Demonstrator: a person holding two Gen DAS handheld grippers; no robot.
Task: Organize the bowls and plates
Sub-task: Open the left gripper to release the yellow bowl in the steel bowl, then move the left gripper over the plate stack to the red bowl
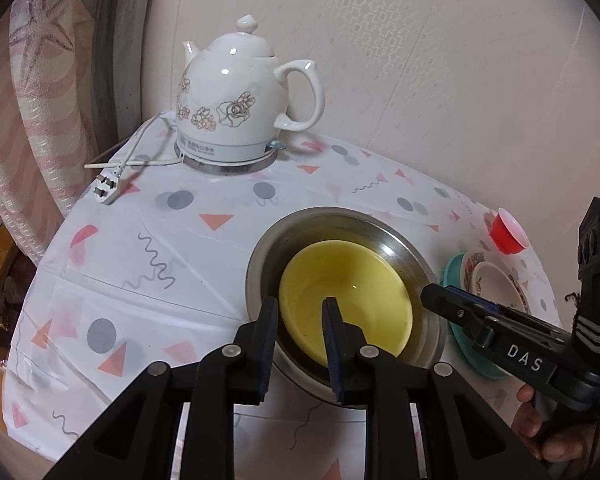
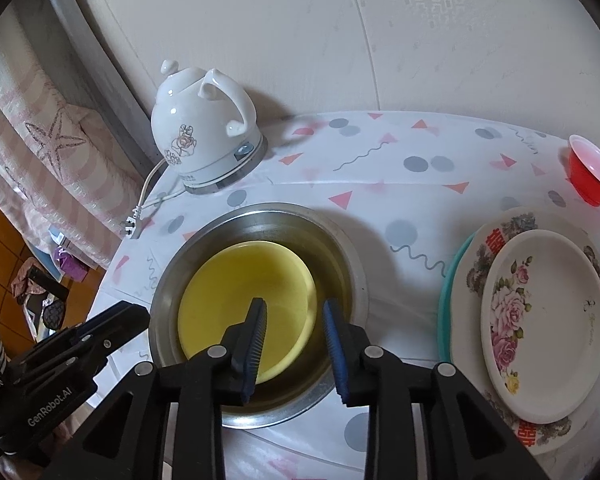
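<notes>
A yellow bowl (image 1: 346, 304) (image 2: 246, 306) sits tilted inside a steel bowl (image 1: 336, 220) (image 2: 342, 258) on the table. My left gripper (image 1: 300, 312) is open over the near left rim of the two bowls, holding nothing. My right gripper (image 2: 294, 314) is open over the right rim of the yellow bowl, holding nothing; it also shows in the left wrist view (image 1: 436, 296). To the right, a rose-patterned plate (image 2: 548, 320) lies on a larger patterned plate (image 2: 466, 304), which lies on a teal plate (image 2: 444, 292). A small red bowl (image 2: 592, 176) (image 1: 508, 234) stands behind them.
A white ceramic kettle (image 1: 240, 100) (image 2: 202, 128) stands at the back left with its cord and plug (image 1: 108, 188) on the patterned tablecloth (image 1: 140, 260). The wall (image 2: 340, 20) is close behind. A bed with pink bedding (image 1: 28, 100) lies left.
</notes>
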